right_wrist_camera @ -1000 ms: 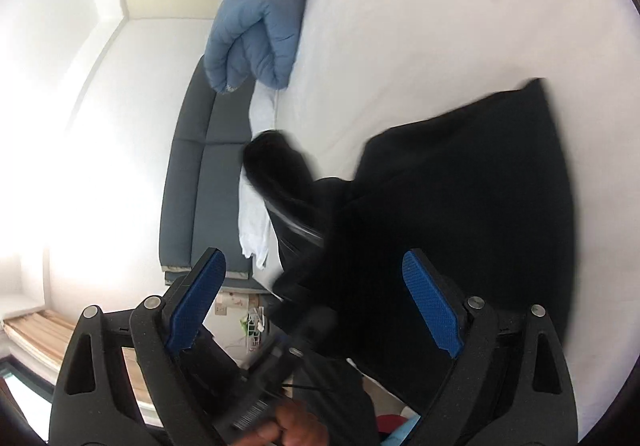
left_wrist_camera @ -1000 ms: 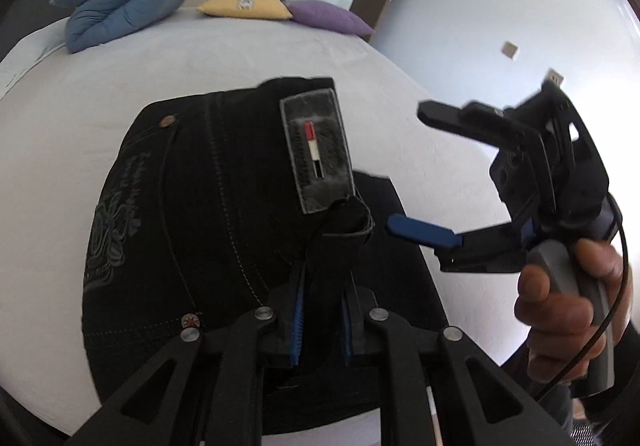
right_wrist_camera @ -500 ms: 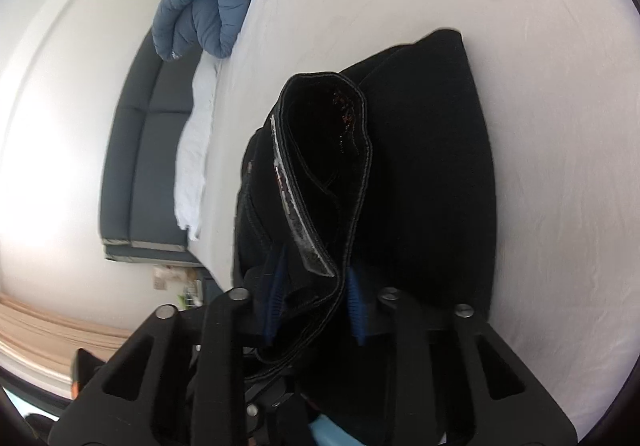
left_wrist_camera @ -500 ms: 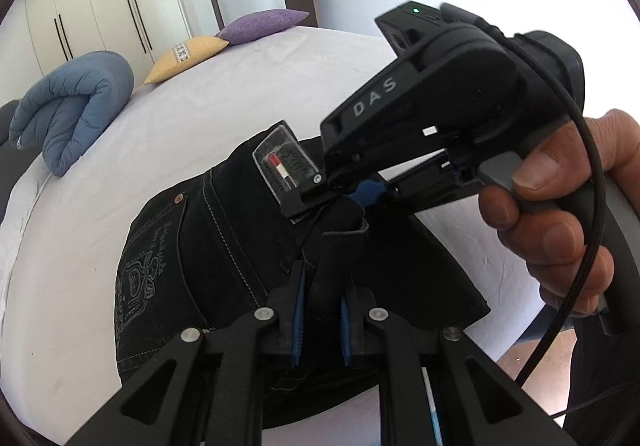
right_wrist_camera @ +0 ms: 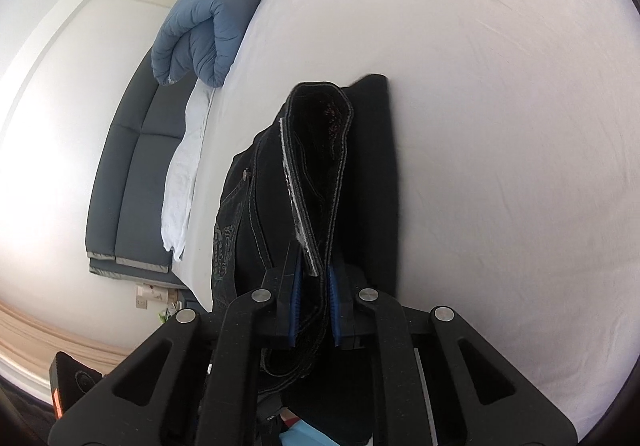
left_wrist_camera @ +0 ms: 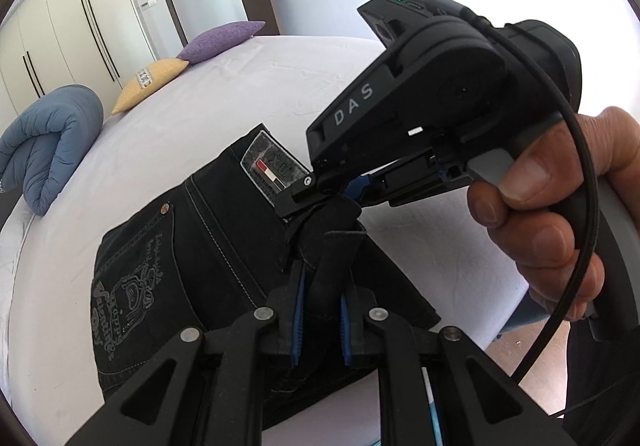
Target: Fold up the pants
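- Far left in my left wrist view: a rolled blue duvet [left_wrist_camera: 48, 142], then a yellow pillow [left_wrist_camera: 150, 80] and a purple pillow [left_wrist_camera: 220, 40] along the far side. All well apart from the work, so nothing to snag on there.
- The black pants [left_wrist_camera: 192, 246] lie on the white bed [left_wrist_camera: 260, 86], back pocket up, near the bed's near edge.
- My left gripper [left_wrist_camera: 320, 310] is clenched on a bunched bit of the waistband, with the fabric pinched between the blue pads.
- Right of that, the right gripper [left_wrist_camera: 340, 192] is also clamped on the waistband, right by the grey patch [left_wrist_camera: 272, 170]. The right wrist view shows the cloth squeezed between its pads [right_wrist_camera: 296, 294].
- So I reckon this is the lift-and-carry step: both ends of the waist gripped, ready to swing it over for a fold.
- Next move probably needs both hands moving together, keeping the band taut.
- Loads of open sheet on the far and right side; the near edge is the one to watch.
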The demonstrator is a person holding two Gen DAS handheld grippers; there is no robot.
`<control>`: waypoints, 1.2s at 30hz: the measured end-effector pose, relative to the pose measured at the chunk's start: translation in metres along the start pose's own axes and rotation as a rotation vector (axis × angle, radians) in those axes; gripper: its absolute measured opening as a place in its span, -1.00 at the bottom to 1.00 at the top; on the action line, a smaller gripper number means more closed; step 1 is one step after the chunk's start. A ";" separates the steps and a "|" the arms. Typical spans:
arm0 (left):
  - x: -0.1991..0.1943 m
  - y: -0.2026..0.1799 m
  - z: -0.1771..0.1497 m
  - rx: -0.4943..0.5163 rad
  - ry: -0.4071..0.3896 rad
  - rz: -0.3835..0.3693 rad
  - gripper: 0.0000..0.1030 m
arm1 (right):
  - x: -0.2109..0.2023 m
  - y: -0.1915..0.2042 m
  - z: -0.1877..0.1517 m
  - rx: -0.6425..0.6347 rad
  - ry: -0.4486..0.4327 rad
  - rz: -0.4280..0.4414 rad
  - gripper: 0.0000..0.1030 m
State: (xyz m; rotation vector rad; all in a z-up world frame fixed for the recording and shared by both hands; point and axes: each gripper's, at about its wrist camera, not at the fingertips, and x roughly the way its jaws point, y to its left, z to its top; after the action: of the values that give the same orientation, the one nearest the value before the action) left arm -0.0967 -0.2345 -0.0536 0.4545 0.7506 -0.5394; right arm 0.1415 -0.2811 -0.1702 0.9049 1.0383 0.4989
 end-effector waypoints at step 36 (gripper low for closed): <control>-0.026 0.216 -0.065 -0.492 0.007 -0.178 -0.05 | 0.009 0.010 -0.062 -0.129 -0.009 -0.007 -0.82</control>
State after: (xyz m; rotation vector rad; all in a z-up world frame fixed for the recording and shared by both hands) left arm -0.0148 -0.0237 -0.0347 -0.0679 0.9033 -0.4973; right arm 0.0904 -0.2444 -0.1798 0.7888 0.9890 0.5493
